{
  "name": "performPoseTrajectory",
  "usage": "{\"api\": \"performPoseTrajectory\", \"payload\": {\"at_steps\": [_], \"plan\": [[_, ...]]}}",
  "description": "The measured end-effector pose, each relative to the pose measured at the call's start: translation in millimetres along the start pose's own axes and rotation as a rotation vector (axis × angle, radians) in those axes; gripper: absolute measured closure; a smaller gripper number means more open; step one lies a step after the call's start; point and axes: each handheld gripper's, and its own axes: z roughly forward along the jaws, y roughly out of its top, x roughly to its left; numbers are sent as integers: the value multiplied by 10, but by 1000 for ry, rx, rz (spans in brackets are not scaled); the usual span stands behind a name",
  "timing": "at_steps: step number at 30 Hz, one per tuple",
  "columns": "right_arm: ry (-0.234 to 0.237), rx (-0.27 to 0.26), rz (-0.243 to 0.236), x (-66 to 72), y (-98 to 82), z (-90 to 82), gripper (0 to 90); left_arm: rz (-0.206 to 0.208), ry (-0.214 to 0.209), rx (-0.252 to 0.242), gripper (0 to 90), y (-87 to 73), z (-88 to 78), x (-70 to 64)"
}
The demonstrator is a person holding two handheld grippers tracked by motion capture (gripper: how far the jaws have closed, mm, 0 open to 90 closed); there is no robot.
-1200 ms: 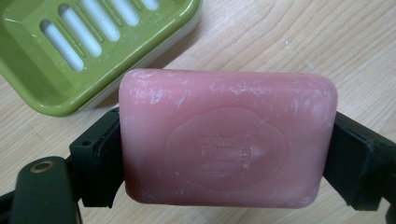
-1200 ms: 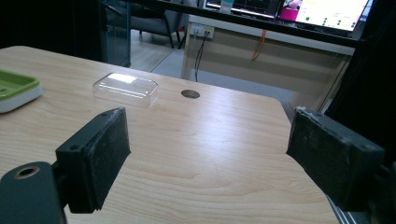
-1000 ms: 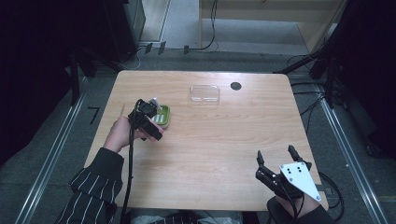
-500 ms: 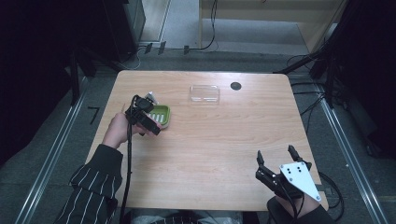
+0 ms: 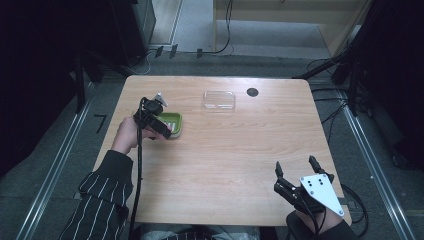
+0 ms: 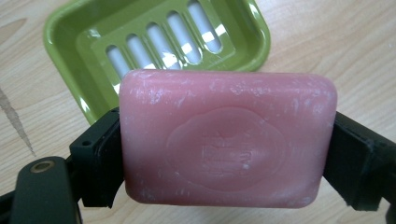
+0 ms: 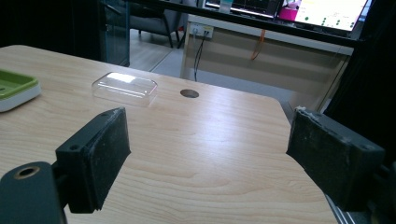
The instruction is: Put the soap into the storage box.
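While the left tool point(image 6: 224, 149) is clamping a pink soap bar point(image 6: 228, 140) just above the green soap dish point(image 6: 154, 46) on the bench point(image 5: 240, 150), the right tool point(image 7: 210, 154) is resting wide open, holding nothing, at the near corner.

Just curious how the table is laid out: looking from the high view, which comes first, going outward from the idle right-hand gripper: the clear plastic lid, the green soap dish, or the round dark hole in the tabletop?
From the right gripper, at the table's near right corner:
1. Clear plastic lid, far side, middle.
2. Round dark hole, just right of the lid; too close to call against it.
3. Green soap dish, left side, by the left gripper.
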Motion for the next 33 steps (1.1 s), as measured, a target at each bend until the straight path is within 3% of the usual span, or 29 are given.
{"api": "performPoseTrajectory", "payload": {"at_steps": [18, 33], "plan": [[-16, 8, 6, -42, -23, -41, 128, -42, 6, -17, 135, 92, 34, 106], [-53, 14, 10, -123, -58, -136, 128, -108, 21, -31, 135, 215, 129, 141]]}}
